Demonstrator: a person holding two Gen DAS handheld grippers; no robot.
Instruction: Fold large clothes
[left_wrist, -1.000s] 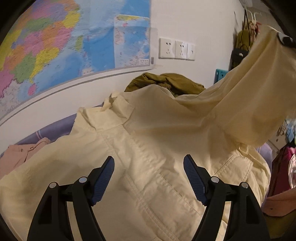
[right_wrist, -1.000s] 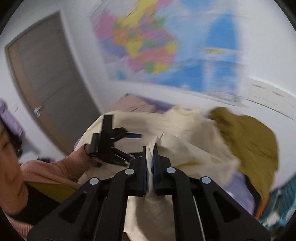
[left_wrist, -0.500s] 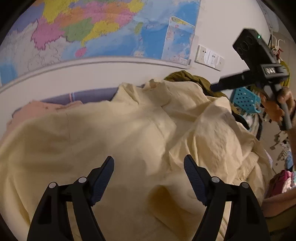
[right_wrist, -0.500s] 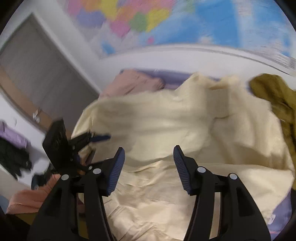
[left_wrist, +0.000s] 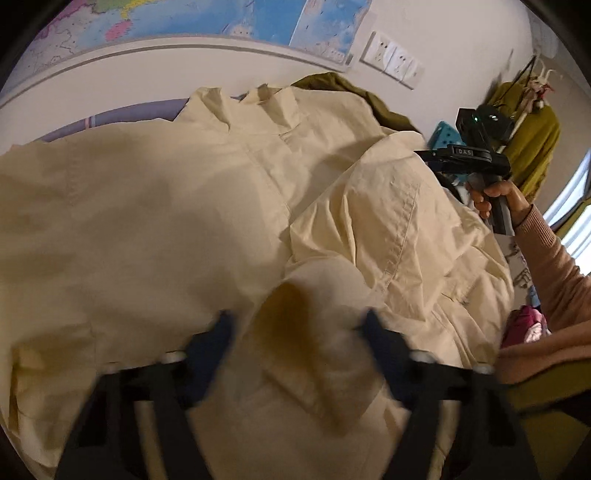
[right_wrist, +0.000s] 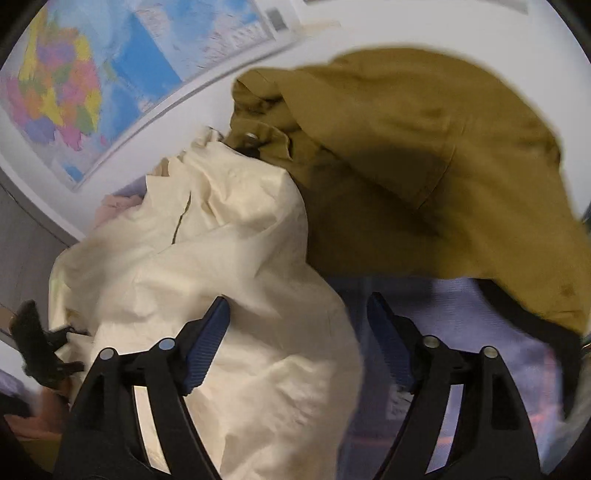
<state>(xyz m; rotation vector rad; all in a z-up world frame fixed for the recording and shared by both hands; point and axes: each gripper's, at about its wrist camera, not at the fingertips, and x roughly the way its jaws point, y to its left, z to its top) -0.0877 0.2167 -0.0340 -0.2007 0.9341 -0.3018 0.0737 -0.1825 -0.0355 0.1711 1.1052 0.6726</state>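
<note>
Dropped from the right gripper (right_wrist: 297, 332), the cream sleeve that hung high a second ago now lies folded across the cream jacket (left_wrist: 155, 221), and that gripper sits lower with its jaws spreading wide, nothing pressed between them. On the left side of the bed (right_wrist: 461, 310), a pink garment (right_wrist: 114, 205) peeks out by the far edge. The jacket covers the middle of the bed, collar toward the wall map (left_wrist: 221, 18). The left gripper (left_wrist: 295, 325) hovers over the near hem; its blurred jaws are narrowing around a raised fold of cloth, not yet pinching it. Toward the right, an olive jacket (right_wrist: 424, 166) is heaped at the far edge, touching the cream one. A hand (left_wrist: 495, 195) in a pink sleeve holds the right gripper's handle.
</note>
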